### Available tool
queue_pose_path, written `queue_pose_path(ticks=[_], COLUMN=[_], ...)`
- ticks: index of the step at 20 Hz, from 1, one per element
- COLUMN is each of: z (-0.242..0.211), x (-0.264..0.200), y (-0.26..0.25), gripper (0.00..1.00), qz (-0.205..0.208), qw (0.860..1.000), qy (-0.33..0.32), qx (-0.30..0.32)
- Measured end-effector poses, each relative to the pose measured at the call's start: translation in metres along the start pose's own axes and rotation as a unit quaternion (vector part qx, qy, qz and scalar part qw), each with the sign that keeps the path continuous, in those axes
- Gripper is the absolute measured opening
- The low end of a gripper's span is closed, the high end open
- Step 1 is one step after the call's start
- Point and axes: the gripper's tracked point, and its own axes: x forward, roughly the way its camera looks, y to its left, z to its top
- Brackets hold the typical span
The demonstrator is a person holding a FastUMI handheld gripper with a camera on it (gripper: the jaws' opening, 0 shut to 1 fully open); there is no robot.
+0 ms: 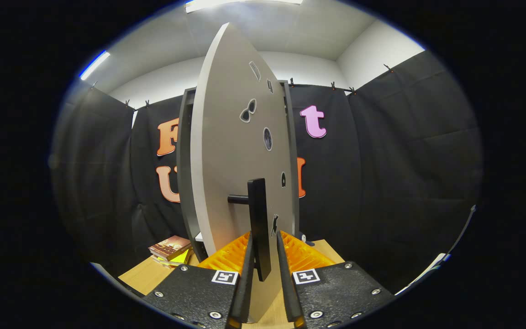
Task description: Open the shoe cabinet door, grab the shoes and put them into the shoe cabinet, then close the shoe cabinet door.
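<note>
Tool (263, 256) fingers astride flat bar handle (258, 224) — smooth door (231, 160) ajar

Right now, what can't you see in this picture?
Gripper view:
- Inside the shoe cabinet: its swung-out door covers it.
- Any shoes: cannot tell where they are.
- Whether the tool presses the black handle between its fingers: too close to tell.
- The books: partly behind the cabinet.

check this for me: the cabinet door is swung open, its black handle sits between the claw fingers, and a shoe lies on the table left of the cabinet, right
One thing is off: left of the cabinet lies a stack of books on the table, not a shoe. The gripper view shows it. The rest holds: the door is swung open and its black handle sits between the claw fingers.
</note>
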Motion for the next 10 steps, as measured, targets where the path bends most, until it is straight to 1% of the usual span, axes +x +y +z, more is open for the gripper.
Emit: queue_pose_path(ticks=[5,10], z=[0.004,0.013], x=[-0.007,-0.010], y=[-0.033,-0.064], gripper=[0.30,0.29], qz=[-0.014,-0.018], qw=[1.000,0.999], qy=[-0.008,-0.025], qx=[0.008,0.005])
